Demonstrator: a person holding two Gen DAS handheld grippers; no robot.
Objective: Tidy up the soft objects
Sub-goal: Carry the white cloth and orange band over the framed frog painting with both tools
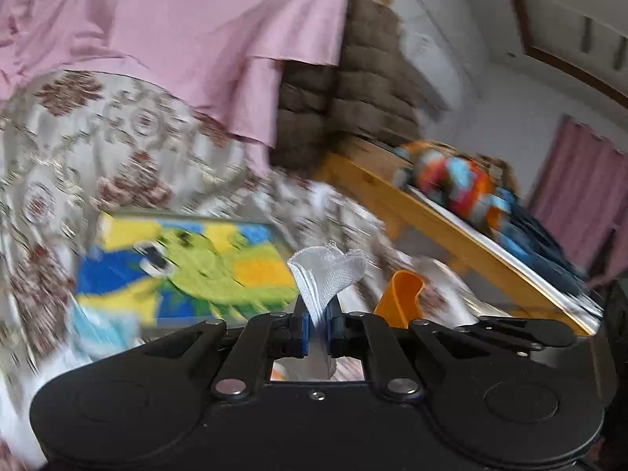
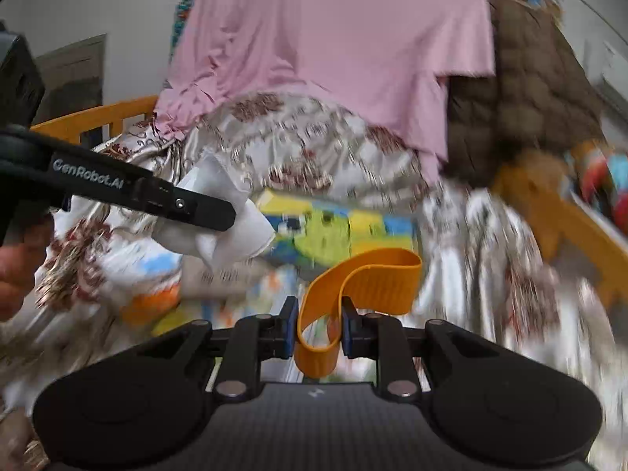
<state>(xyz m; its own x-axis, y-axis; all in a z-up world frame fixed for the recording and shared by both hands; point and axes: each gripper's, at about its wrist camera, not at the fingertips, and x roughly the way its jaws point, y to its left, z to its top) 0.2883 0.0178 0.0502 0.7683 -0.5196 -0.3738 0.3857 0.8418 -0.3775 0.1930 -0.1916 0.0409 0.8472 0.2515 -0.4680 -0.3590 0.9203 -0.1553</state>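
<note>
The left tongs (image 1: 318, 320) are pinched nearly closed on a folded white gauze cloth (image 1: 327, 274), whose frayed top fans out above the blue pads. The right tongs (image 2: 318, 327) stand narrow, clamped on a looped orange ribbed band (image 2: 363, 278) that curls up and to the right of the pads; its tip also shows just right of the left tongs. Ahead of both tongs and below them lies a bed (image 2: 482, 235) covered in shiny floral brocade fabric, blurred by motion. On it, straight ahead of the right tongs and ahead-left of the left ones, lies a bright cartoon-print cloth (image 1: 188, 271) in yellow, green and blue. Beyond that a pink sheet (image 2: 333, 51) drapes down over a heap, with a brown quilted blanket (image 2: 526, 98) to its right. An orange wooden bed rail (image 1: 431, 219) runs to the right of the left tongs, bearing a multicoloured bundle (image 1: 455, 188). Pink curtains (image 1: 577, 180) hang farther right. In the right wrist view the left tool's arm crosses from the left, a hand (image 2: 15, 259) gripping it, and reads "GenRobot.AI" in white letters; it partly hides the white cloth.
</note>
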